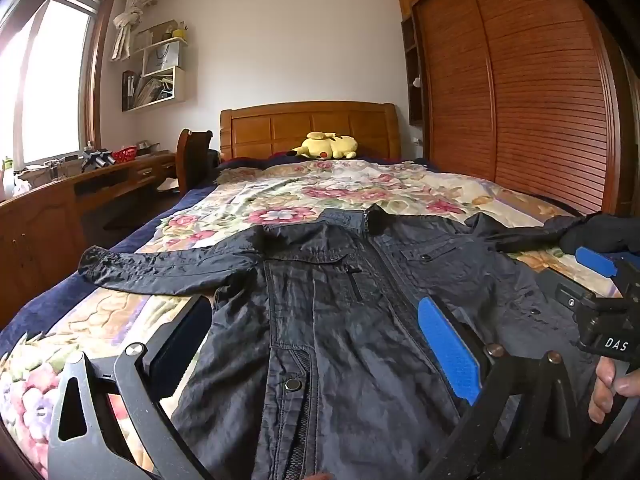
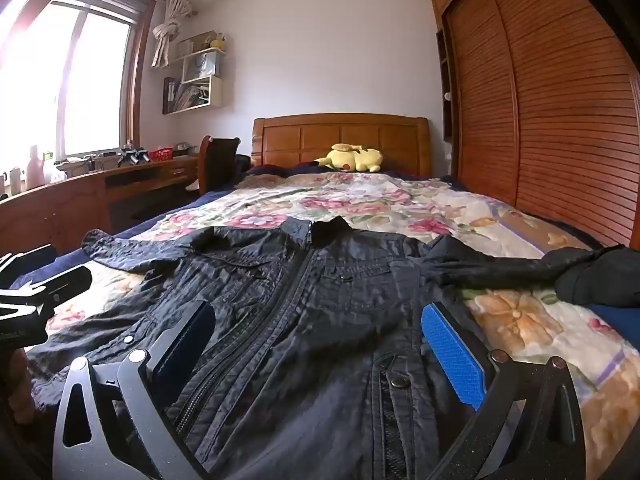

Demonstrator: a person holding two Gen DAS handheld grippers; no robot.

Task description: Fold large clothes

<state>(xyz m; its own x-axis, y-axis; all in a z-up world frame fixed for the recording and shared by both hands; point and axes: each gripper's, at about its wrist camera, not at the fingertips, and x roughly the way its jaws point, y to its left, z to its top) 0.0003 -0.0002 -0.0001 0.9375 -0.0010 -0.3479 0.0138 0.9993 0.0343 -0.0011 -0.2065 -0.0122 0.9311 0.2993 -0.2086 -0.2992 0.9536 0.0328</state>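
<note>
Both my left gripper (image 1: 320, 356) and right gripper (image 2: 324, 356) gape empty over the jacket (image 1: 340, 300); its slick fabric may slip from a shallow pinch.

A yellow plush toy (image 1: 326, 146) lies against the wooden headboard (image 1: 308, 124) on the floral bedspread (image 1: 340, 192). Louvred wardrobe doors (image 1: 520, 92) stand right. A cluttered tabletop (image 1: 100, 172) runs under the window (image 1: 48, 80).

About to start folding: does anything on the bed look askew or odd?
Mostly fine. The black jacket lies face up, zipped, sleeves spread. Only its right-hand sleeve ends in a bunched dark heap near the bed's edge, rather than lying flat.
</note>
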